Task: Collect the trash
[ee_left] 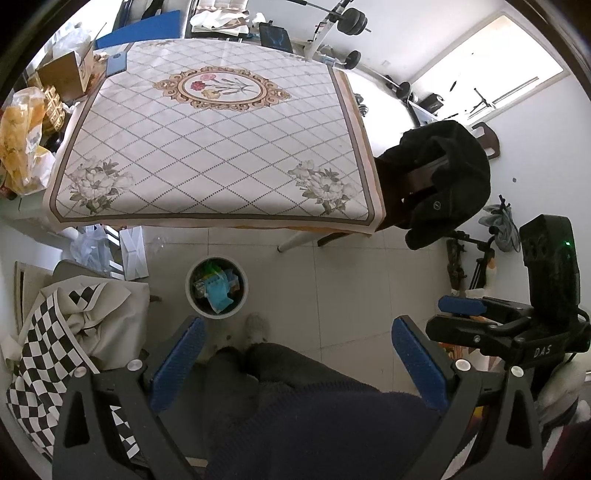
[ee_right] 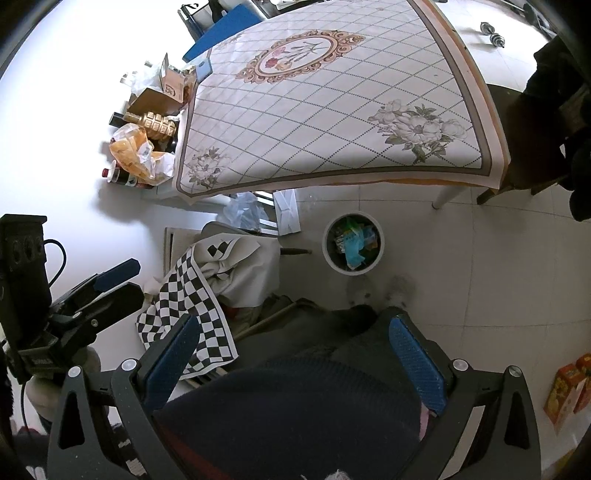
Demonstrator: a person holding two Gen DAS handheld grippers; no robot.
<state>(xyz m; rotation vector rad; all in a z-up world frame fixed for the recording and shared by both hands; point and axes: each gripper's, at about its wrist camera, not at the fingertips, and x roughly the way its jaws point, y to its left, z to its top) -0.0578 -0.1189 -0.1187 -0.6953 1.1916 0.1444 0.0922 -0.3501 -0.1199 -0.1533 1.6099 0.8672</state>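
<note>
A white round trash bin (ee_left: 217, 287) stands on the tiled floor in front of the table, with blue and green wrappers inside; it also shows in the right wrist view (ee_right: 353, 244). The table (ee_left: 207, 140) has a diamond-pattern floral cloth with nothing lying on its top, also seen in the right wrist view (ee_right: 332, 110). My left gripper (ee_left: 299, 354) is open and empty, held high above the person's legs. My right gripper (ee_right: 295, 350) is open and empty, also held high. The right gripper shows at the right of the left wrist view (ee_left: 480, 314), the left one at the left of the right wrist view (ee_right: 99, 288).
A chair with a checkered cloth (ee_left: 66, 332) stands left of the bin. A chair draped with a black coat (ee_left: 443, 177) stands at the table's right. Boxes, bottles and a yellow bag (ee_right: 136, 151) crowd the table's left side. Weights (ee_left: 354, 22) lie beyond.
</note>
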